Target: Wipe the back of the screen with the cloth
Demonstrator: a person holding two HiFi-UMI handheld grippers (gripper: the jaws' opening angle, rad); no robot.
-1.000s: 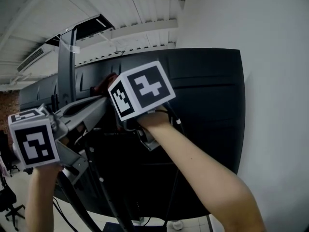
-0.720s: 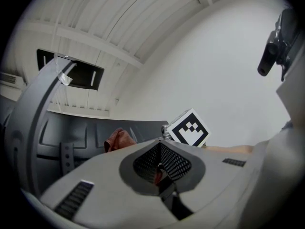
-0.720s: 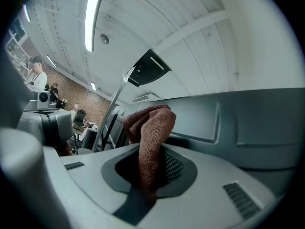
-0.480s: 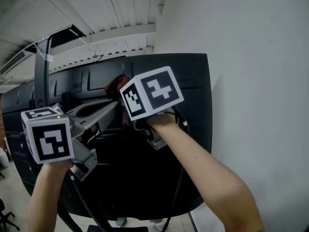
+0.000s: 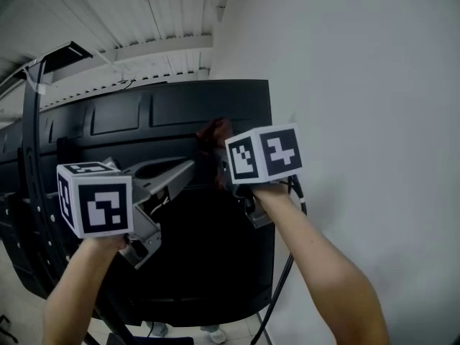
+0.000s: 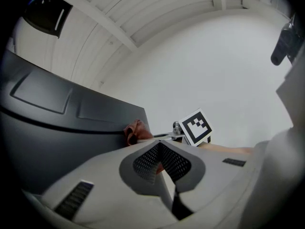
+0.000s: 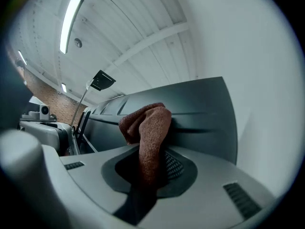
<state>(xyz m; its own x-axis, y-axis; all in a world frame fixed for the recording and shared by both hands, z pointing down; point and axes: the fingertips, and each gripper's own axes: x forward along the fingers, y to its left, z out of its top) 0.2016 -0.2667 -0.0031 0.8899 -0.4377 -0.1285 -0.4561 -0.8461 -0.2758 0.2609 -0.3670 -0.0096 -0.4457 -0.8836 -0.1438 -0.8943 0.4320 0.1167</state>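
Observation:
The black back of the screen (image 5: 172,113) fills the middle of the head view. My right gripper (image 5: 220,155) is shut on a red-brown cloth (image 5: 214,130), which it presses against the screen's upper back near the right edge. In the right gripper view the cloth (image 7: 148,123) bunches up out of the jaws against the screen (image 7: 200,109). My left gripper (image 5: 191,166) is shut and holds nothing, its tips just left of the cloth. From the left gripper view (image 6: 159,146) I see the cloth (image 6: 135,130) beyond the tips, beside the right gripper's marker cube (image 6: 197,126).
A white wall (image 5: 359,85) stands close to the screen's right edge. A dark cable (image 5: 282,293) hangs below my right forearm. A black pole (image 5: 30,142) rises at the far left, with a white slatted ceiling (image 5: 129,20) above.
My right gripper has slid the cloth rightward along the upper back of the screen, toward its right edge. The left gripper has followed to the right.

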